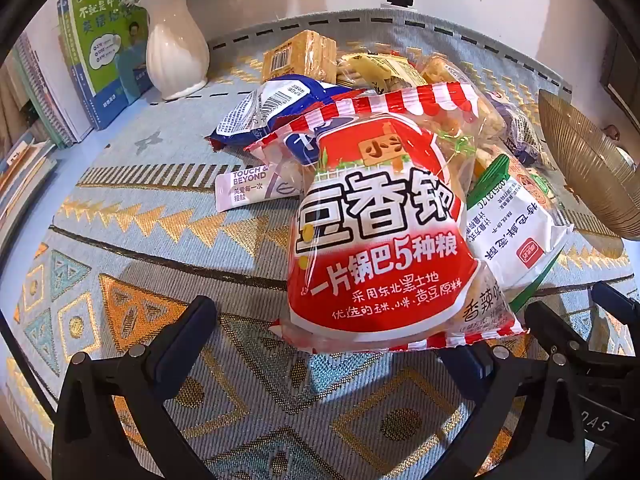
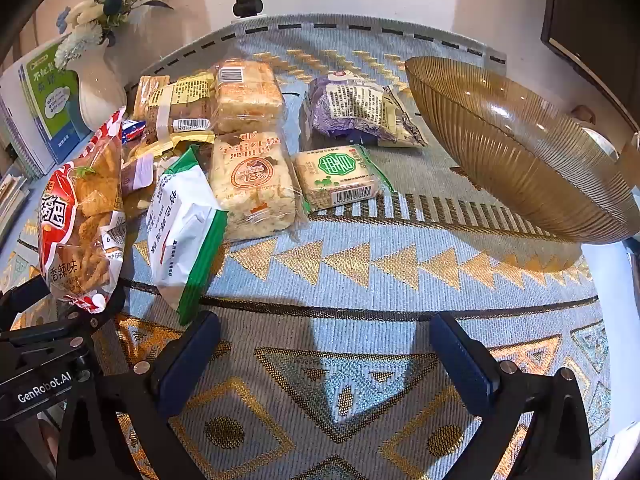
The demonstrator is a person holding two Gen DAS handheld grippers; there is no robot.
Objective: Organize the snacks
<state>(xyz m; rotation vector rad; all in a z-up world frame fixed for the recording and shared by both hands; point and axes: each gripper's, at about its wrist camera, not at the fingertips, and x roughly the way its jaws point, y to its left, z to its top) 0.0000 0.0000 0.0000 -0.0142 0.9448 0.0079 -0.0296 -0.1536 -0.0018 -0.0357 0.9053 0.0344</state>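
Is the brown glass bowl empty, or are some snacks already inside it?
Empty, as far as visible. The bowl shows only its ribbed glass inside; the snack packets all lie on the tablecloth beside it.

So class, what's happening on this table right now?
A pile of snack packets lies on the patterned tablecloth, next to an empty amber glass bowl. Both grippers are open and hold nothing. The left gripper sits in front of the big red crisp bag; the right gripper hangs over bare cloth. Nothing is in the bowl yet.
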